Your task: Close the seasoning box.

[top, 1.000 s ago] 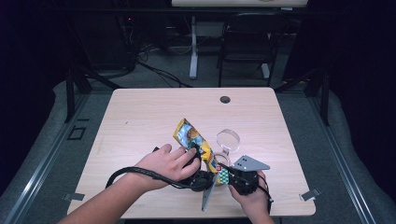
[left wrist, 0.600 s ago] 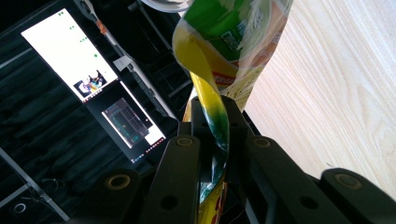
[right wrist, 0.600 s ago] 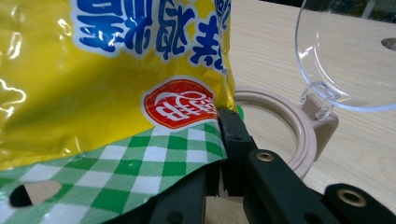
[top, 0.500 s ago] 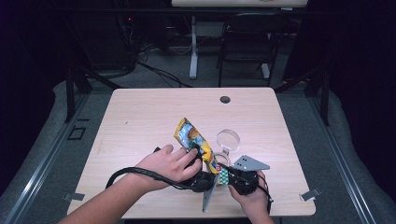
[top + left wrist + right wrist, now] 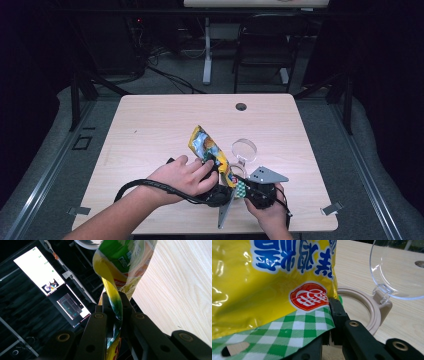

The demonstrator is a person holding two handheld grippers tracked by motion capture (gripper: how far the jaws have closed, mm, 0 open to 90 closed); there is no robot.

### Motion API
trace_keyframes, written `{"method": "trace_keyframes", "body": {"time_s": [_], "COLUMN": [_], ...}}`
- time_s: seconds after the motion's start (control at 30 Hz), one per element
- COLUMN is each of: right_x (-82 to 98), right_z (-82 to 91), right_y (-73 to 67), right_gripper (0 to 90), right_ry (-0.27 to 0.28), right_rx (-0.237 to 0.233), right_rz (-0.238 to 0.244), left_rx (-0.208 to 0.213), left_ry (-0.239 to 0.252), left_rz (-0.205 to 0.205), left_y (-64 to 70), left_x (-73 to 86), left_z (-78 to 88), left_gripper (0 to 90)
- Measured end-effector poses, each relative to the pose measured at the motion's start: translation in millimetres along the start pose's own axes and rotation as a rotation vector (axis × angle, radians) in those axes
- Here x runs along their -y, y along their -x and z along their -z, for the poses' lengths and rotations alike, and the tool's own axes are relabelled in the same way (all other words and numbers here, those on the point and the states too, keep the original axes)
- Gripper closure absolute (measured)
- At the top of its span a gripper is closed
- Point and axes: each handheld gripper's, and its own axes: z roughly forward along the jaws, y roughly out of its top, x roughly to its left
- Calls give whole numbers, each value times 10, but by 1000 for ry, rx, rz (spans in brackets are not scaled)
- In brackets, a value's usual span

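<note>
Yellow snack bag [image 5: 210, 152], held above the counter [image 5: 150, 130], clenched at its edges by left tongs [image 5: 113, 315] and right tongs [image 5: 331, 322], beside a clear-lidded container [image 5: 242, 155].

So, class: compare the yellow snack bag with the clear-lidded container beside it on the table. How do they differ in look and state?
The snack bag is opaque, printed yellow with a green checked edge; the container has a beige rim and a see-through lid.
The snack bag is held by the left gripper and the right gripper; the container sits ungripped.
The snack bag looks still sealed; the container's lid is flipped up.
</note>
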Motion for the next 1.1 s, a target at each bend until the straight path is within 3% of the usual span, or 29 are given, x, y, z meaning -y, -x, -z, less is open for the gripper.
{"method": "trace_keyframes", "body": {"time_s": [0.57, 1.1], "right_x": [-1, 0], "right_z": [0, -4], "right_y": [0, -1], "right_gripper": [880, 880], "right_ry": [0, -5], "right_rx": [3, 3], "right_rz": [1, -1], "left_rx": [-23, -18], "left_ry": [-3, -3], "left_rz": [-31, -24], "left_y": [4, 16], "left_x": [-35, -37], "left_z": [14, 13], "left_gripper": [878, 878]}}
